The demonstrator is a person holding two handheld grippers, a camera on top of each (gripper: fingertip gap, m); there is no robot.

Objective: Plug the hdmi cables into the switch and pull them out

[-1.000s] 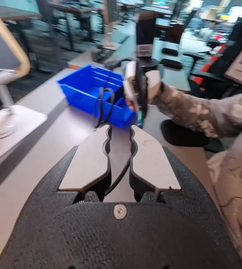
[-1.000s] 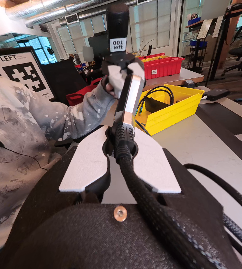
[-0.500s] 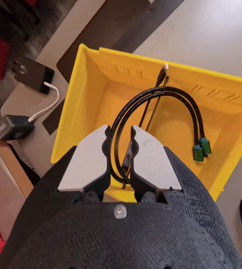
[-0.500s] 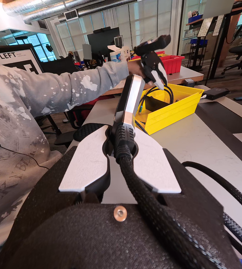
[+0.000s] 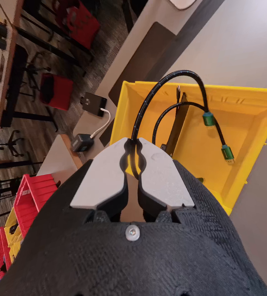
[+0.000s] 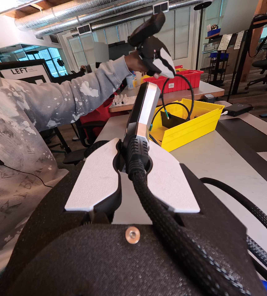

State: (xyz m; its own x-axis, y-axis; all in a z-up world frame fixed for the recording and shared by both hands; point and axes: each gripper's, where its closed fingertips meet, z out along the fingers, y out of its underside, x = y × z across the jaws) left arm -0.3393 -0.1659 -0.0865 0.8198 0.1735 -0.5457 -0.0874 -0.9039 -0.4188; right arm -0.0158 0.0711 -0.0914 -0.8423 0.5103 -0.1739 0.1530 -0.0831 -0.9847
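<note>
Lifted now from the yellow bin (image 5: 249, 161), the limp hdmi cable (image 5: 147, 96) dangles from the clenched left gripper (image 5: 133, 142); right gripper (image 6: 133, 145) clamps the switch (image 6: 143, 110); better hold: its green plug (image 5: 209, 118).

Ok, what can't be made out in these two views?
- Switch ports: right wrist view shows only its edge, so free sockets are hidden.
- Braided cable: left wrist view, its lower run vanishes behind the left hand-held gripper.
- Thick cable's far end: cut off by the right wrist view's edge.

Yellow bin (image 5: 235, 184); black braided cable (image 5: 147, 99) with 2 green plugs (image 5: 209, 118); red crate (image 6: 184, 80); black-and-silver switch (image 6: 143, 112).
</note>
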